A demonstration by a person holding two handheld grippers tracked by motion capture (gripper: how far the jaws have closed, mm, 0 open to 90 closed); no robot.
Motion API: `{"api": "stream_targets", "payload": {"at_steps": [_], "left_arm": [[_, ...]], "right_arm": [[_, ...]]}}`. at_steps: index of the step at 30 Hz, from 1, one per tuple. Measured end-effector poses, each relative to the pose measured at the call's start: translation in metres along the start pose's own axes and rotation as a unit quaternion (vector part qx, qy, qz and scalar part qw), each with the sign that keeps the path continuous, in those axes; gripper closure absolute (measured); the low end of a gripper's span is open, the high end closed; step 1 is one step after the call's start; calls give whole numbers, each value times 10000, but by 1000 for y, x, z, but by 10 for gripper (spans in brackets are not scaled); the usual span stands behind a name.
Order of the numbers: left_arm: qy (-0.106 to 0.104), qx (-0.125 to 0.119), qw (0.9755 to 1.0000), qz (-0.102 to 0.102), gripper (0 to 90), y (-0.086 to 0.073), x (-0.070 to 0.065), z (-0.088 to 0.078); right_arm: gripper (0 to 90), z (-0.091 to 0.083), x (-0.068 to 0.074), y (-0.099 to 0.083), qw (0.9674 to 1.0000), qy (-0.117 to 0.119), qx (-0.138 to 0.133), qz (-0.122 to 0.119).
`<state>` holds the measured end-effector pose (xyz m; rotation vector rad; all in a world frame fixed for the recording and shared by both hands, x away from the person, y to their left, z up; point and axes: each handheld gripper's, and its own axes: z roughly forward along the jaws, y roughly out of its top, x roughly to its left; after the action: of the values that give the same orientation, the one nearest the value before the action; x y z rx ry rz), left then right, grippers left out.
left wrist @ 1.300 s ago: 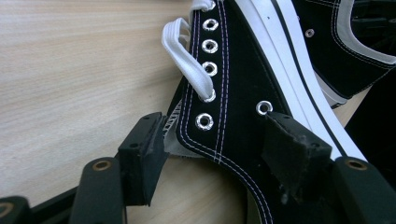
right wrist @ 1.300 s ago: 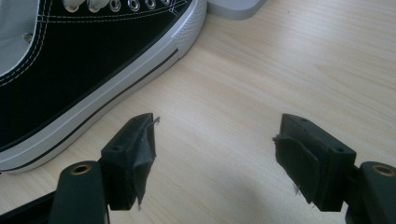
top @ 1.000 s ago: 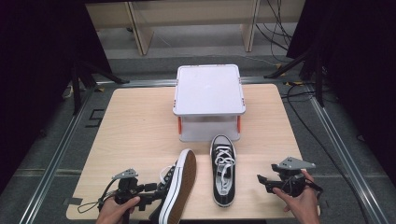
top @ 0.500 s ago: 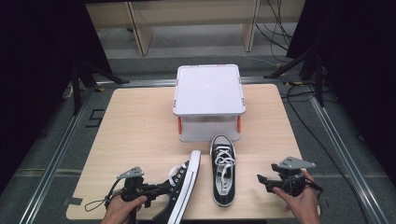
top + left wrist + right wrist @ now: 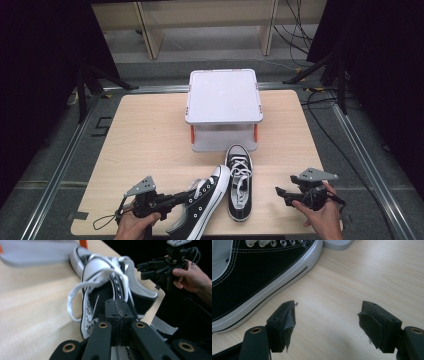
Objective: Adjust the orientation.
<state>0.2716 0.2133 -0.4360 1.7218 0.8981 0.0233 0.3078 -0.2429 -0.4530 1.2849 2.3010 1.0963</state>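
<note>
Left gripper (image 5: 117, 315): we see its jaws pressed together, having just been closing, with the heel collar of the left sneaker (image 5: 200, 202) pinched between the pads. That sneaker, black canvas with white laces and white sole, tilts with its toe toward the white lidded box (image 5: 223, 107) and lies against the right sneaker (image 5: 239, 182), which stands upright on its sole just in front of the box. Right gripper (image 5: 327, 322): jaws wide apart and empty, hovering low over the bare wooden table (image 5: 150, 135), just beside the right sneaker's sole (image 5: 262, 300).

We judge the step in hand to be lifting or righting the gripped shoe. Risks: the hold sits on thin, soft canvas at one end, so the shoe's weight may swing the toe down or pull the collar out of the pads. A loose lace loop (image 5: 75, 297) hangs free and could snag. The two shoes touch, so moving the gripped one may drag or tip its neighbour. Both lie near the table's front edge, where a slip could send one off.
</note>
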Motion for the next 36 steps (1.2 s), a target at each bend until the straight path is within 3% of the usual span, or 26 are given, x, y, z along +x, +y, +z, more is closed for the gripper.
{"api": "stream_targets", "payload": {"at_steps": [5,6,7,9,12,13,14,16,17,18,19,23,24,26,28,30,32,33,35,36], "left_arm": [[-45,97,9999,17,891,0,-2,4],[-161,221,9995,146,891,0,-8,11],[-161,221,9995,146,891,0,-8,11],[-121,305,9989,331,891,2,-13,17],[-157,335,9988,329,888,2,-10,15],[-83,403,9986,331,881,3,-10,13],[-193,284,9992,211,865,3,-9,14],[-240,281,9991,209,846,3,-5,12],[-248,206,9994,133,779,3,-6,12],[-273,178,9994,99,779,3,-5,10],[-295,158,9994,66,699,4,-4,9],[-245,197,9995,75,661,4,-3,4],[-331,186,9992,119,628,4,-3,5],[-303,237,9992,73,557,5,-6,5],[-384,202,9990,146,530,6,-4,5],[-402,88,9991,61,503,9,-3,1],[-219,88,9996,145,460,12,1,-4],[191,191,9992,310,441,12,5,-6],[276,256,9987,333,429,10,8,-6],[277,355,9986,261,402,8,10,-5]], "right_arm": [[296,0,0,0,10000,8,-4,8],[296,1,-2,0,9999,14,-32,-144],[297,2,-3,0,9998,101,-67,-131],[297,1,-4,1,9997,152,-16,-173],[297,1,-4,0,9998,144,-10,-160],[297,1,-3,0,9998,115,-56,-150],[297,1,-2,0,9999,40,-46,-116],[297,1,-2,0,9999,40,-37,-118],[297,0,-2,0,9999,54,-54,-117],[297,0,-2,0,9999,54,-54,-117],[297,0,-3,0,9999,43,-78,-118],[296,0,-2,0,9999,34,-69,-103],[297,0,-2,0,9999,54,-68,-114],[297,1,-2,0,9999,84,-51,-137],[296,0,-3,0,9999,75,-60,-125],[296,1,-3,0,9999,80,-58,-126],[296,2,-3,0,9998,27,-47,-201],[296,2,-3,0,9998,25,-53,-194],[296,3,-4,0,9996,163,-159,-146],[296,-1,-4,1,9999,59,-31,-83]]}}
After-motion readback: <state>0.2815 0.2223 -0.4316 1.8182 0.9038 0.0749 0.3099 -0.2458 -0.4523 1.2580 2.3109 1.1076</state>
